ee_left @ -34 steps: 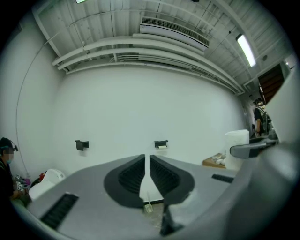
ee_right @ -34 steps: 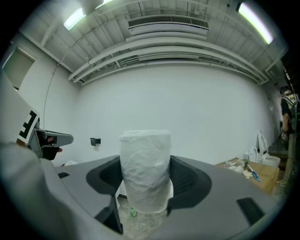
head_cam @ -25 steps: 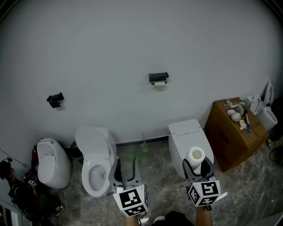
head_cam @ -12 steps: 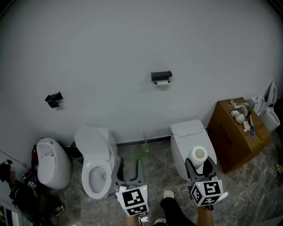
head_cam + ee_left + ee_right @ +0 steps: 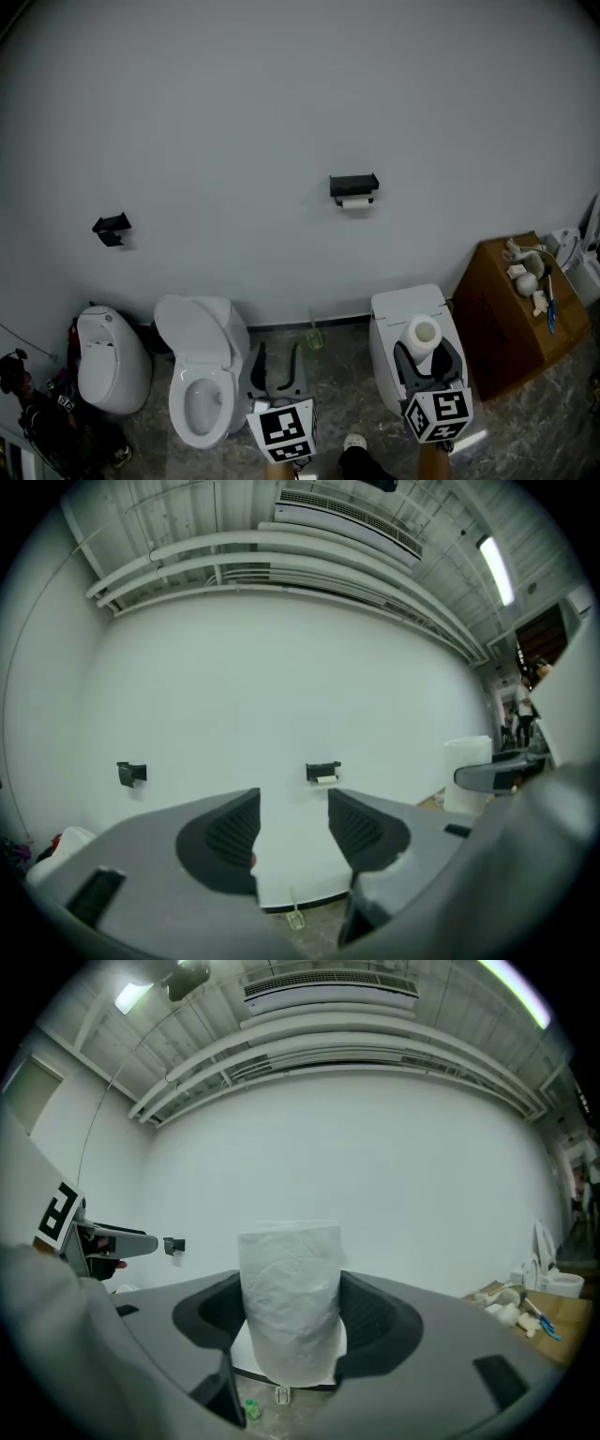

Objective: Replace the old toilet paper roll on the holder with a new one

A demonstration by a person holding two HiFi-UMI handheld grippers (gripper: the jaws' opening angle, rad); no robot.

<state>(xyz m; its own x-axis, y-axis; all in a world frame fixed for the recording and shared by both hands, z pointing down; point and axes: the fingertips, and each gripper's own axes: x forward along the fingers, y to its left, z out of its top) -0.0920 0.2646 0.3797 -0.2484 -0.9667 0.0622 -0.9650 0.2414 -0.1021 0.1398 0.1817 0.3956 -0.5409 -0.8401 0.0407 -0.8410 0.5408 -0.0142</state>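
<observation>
In the head view, the left claw hangs low over the grey marbled floor, just right of the white open-lidded toilet, with its jaws apart and nothing between them. The right claw is clamped on the full white toilet paper roll, held upright over the closed white toilet. High on the pale wall, well apart from both claws, the black wall-mounted paper holder carries the thin, nearly spent white roll under its top plate. A brown cardboard box stands to the right of the closed toilet.

In the left gripper view, the two dark ribbed jaws stand apart and bare. The black holder with its thin roll shows on the wall in the gap above them.

In the right gripper view, both jaws press the sides of the full roll, which stands upright between them. Its top rises above the jaw tips.
</observation>
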